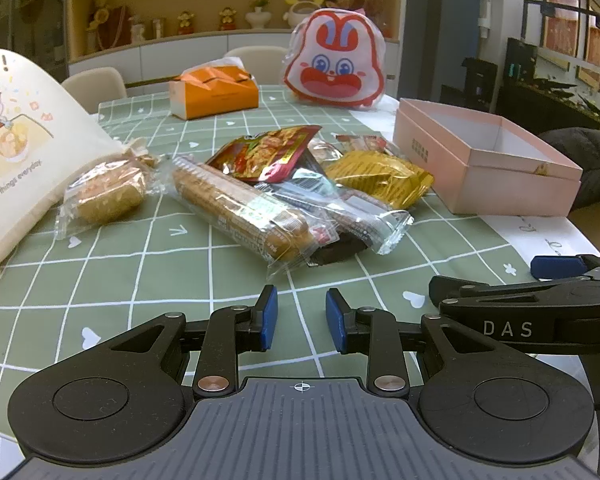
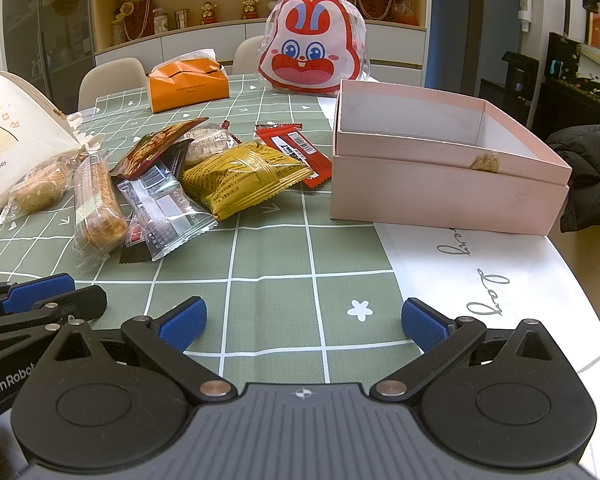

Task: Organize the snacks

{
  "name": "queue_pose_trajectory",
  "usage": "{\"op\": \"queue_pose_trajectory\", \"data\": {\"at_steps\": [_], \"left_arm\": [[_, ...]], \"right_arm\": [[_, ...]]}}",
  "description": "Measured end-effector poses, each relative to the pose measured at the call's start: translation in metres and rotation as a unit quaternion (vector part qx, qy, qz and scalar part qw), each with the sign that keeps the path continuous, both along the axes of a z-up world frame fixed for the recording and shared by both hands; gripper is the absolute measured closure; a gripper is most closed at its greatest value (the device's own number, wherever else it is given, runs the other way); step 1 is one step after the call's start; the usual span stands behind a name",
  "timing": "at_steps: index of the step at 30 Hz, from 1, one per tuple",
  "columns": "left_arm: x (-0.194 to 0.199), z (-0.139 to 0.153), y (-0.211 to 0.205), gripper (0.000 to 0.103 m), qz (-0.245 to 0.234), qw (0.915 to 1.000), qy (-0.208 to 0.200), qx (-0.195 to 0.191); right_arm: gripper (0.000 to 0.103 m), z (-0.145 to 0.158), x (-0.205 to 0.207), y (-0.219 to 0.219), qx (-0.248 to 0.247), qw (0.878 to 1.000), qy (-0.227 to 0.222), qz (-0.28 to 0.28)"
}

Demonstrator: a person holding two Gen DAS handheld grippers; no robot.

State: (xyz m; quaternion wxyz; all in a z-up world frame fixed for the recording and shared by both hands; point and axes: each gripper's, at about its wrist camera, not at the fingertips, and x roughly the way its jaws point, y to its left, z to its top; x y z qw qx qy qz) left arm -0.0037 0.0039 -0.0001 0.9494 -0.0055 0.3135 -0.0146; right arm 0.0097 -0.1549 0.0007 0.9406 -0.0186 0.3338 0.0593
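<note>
A pile of wrapped snacks lies mid-table on the green checked cloth (image 2: 276,256). It holds a long biscuit pack (image 1: 240,208), a red-brown pouch (image 1: 268,152), a yellow packet (image 2: 244,176), a red packet (image 2: 296,148) and a clear-and-dark packet (image 2: 164,212). A round cake in clear wrap (image 1: 104,194) lies apart to the left. Right of the pile stands an open pink box (image 2: 440,184), with nothing visible inside it. My left gripper (image 1: 302,316) hovers near the front edge, open a narrow gap with nothing in it. My right gripper (image 2: 303,326) is wide open over bare cloth.
A cream printed bag (image 1: 16,152) leans at the left. An orange box (image 2: 188,86) and a rabbit-face bag (image 2: 312,46) stand at the back, with chairs behind. A dark jacket (image 2: 592,168) lies beyond the table's right edge. White tabletop (image 2: 480,272) shows at front right.
</note>
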Motion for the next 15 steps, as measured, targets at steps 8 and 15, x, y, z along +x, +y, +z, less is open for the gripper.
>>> {"op": "queue_pose_trajectory", "data": {"at_steps": [8,15], "left_arm": [[0.0003,-0.0004,-0.0038,0.071,0.0,0.9999,-0.001,0.013],[0.0003,-0.0003,-0.0047,0.071,0.0,0.9999,-0.001,0.014]], "right_arm": [[0.0,0.0,0.0001,0.0001,0.0,1.0,0.0,0.0],[0.0,0.0001,0.0,0.0001,0.0,1.0,0.0,0.0]]}}
